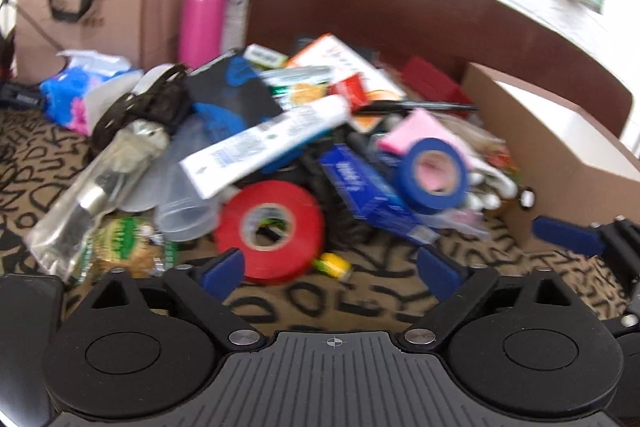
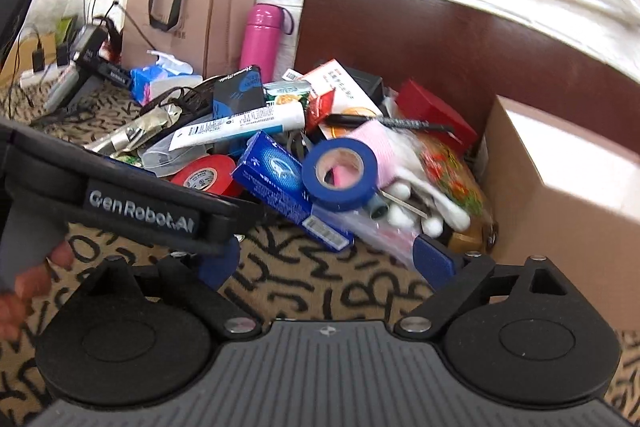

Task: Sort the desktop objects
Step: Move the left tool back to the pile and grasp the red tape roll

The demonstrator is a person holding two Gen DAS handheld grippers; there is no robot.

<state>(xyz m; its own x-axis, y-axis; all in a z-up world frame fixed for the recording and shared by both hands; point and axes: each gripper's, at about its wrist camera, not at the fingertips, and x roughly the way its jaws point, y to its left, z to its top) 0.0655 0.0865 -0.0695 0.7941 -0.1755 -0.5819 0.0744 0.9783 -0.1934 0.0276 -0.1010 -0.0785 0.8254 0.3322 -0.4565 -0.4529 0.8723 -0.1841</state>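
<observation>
Brown paper bag [image 2: 200, 15] with black handles stands at the back wall, its print too small to read; pink flask [image 2: 260, 37] upright just beside it. Cloth [image 2: 320, 291] on the desk is tan, covered in black scrawled letters. Clutter heaped mid-desk, in front of a dark red-brown board [image 2: 460, 43]. Red tape [image 1: 269, 231] lies at the pile's near edge, its core label unreadable. Blue tape [image 2: 340, 174] sits tilted on top, against something pink. White tube [image 2: 240, 127] lies across the heap with fine print and a barcode, not legible. Blue box [image 2: 280, 183] under the blue tape carries white lettering and a barcode sticker, blurred. Black-and-blue pack [image 2: 239, 91] shows slanted script, unclear. Red-and-white carton [image 2: 336, 87] has rows of small characters. Black pen [image 2: 396, 123] rests across the top. Open cardboard box [image 2: 560, 179] stands at the pile's right. Left gripper [image 1: 330, 269] hovers low just short of the red tape, jaws spread wide, nothing between them. Right gripper [image 2: 330, 261] likewise wide apart and empty, near the blue box. From the right wrist view, the left gripper's black body reads "GenRobot.AI", a person's fingers [image 2: 28, 283] beneath it.
</observation>
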